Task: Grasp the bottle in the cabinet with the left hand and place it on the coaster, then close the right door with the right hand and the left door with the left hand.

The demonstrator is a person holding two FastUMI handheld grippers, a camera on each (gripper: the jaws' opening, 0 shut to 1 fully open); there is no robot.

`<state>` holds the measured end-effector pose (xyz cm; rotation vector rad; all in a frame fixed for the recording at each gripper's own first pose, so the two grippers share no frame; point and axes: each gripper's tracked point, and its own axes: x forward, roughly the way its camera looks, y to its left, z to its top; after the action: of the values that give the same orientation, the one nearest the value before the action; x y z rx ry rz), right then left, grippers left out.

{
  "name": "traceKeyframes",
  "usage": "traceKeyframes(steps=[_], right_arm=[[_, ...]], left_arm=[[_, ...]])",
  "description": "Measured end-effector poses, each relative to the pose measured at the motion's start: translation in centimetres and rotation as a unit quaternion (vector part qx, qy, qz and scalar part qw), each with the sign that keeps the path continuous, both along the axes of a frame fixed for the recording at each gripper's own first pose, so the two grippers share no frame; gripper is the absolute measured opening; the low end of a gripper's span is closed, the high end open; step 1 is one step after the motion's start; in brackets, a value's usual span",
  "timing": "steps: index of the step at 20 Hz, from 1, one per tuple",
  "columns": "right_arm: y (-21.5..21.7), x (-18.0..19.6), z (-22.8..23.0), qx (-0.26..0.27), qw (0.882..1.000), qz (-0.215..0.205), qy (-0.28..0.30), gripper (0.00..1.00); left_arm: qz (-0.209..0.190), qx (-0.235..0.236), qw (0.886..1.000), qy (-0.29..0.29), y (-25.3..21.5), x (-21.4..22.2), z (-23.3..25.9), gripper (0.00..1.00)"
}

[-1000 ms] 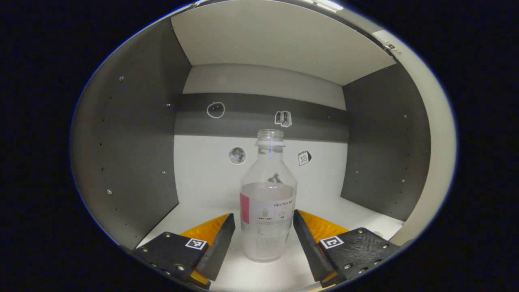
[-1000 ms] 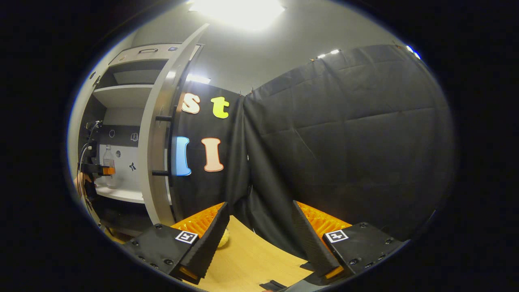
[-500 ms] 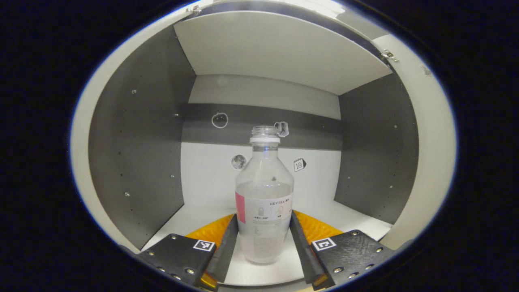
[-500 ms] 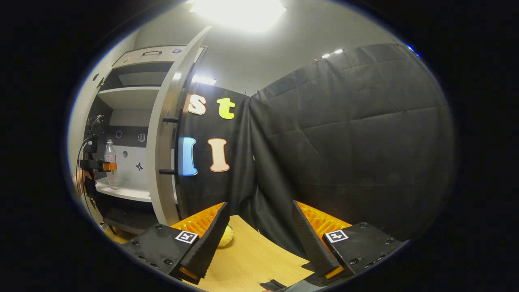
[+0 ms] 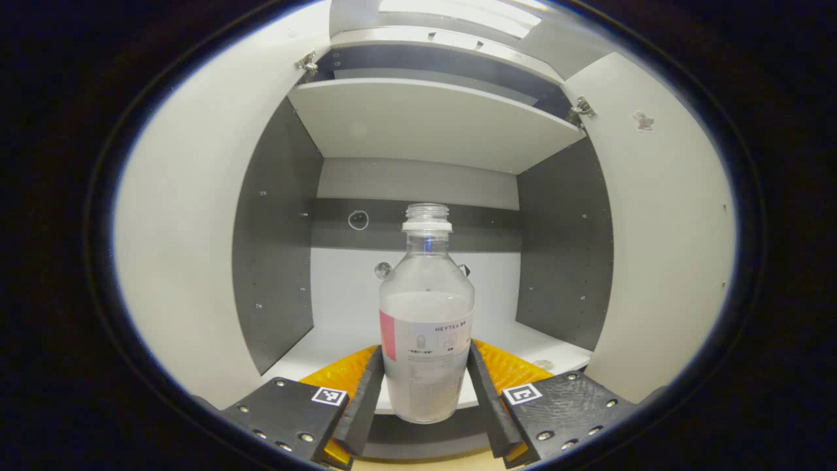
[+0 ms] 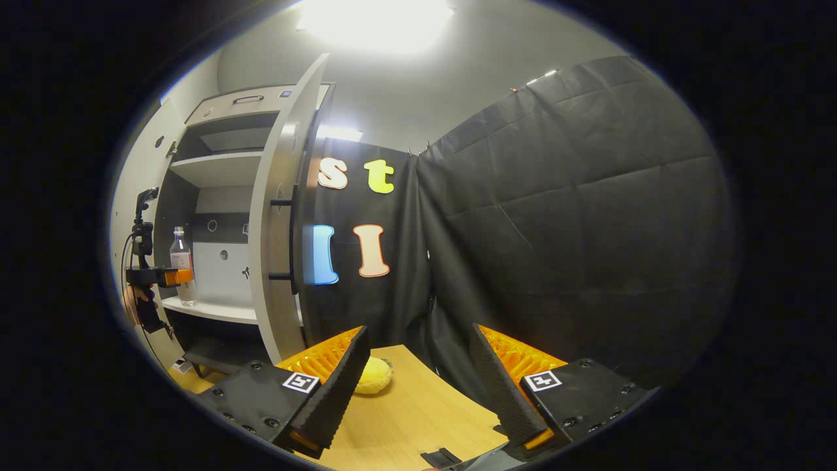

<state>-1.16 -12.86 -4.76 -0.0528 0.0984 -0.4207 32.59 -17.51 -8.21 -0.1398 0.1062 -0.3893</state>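
A clear uncapped bottle (image 5: 426,327) with a white and pink label, partly filled with pale liquid, stands upright between my left gripper's (image 5: 424,351) fingers. Both fingers press on its lower body. It hangs at the front edge of the cabinet's white shelf (image 5: 523,340). The cabinet's left door (image 5: 176,261) and right door (image 5: 660,248) stand open on either side. In the right gripper view the bottle (image 6: 181,252) and the left gripper (image 6: 171,277) are small at the far left. My right gripper (image 6: 418,330) is open above a wooden table (image 6: 418,418). A yellow round object (image 6: 373,378), maybe the coaster, lies there.
The open right door (image 6: 278,229) with its dark bar handle (image 6: 291,239) juts out between the cabinet and the black cloth wall (image 6: 556,229). An upper shelf (image 5: 431,118) spans the cabinet above the bottle. A small dark item (image 6: 439,456) lies at the table's near edge.
My left gripper closed on the bottle and drew back, so the cabinet now looks farther and both doors show. The right gripper shifted a little; the yellow object shows more fully.
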Motion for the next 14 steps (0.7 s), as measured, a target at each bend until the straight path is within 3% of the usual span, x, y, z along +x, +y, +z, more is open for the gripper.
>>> traceKeyframes(steps=[12, 14], right_arm=[[0.4, -2.1, -0.1, 0.0, 0.997, 0.075, 0.013, 0.98], [0.5, -2.6, 0.2, -0.003, 0.996, 0.085, 0.01, 0.94]], left_arm=[[0.021, 0.0, 1.0, 0.012, 2.4, -10.2, -2.3, 0.71], [0.022, 0.006, 1.0, 0.012, 2.7, -12.5, -3.2, 0.71]])
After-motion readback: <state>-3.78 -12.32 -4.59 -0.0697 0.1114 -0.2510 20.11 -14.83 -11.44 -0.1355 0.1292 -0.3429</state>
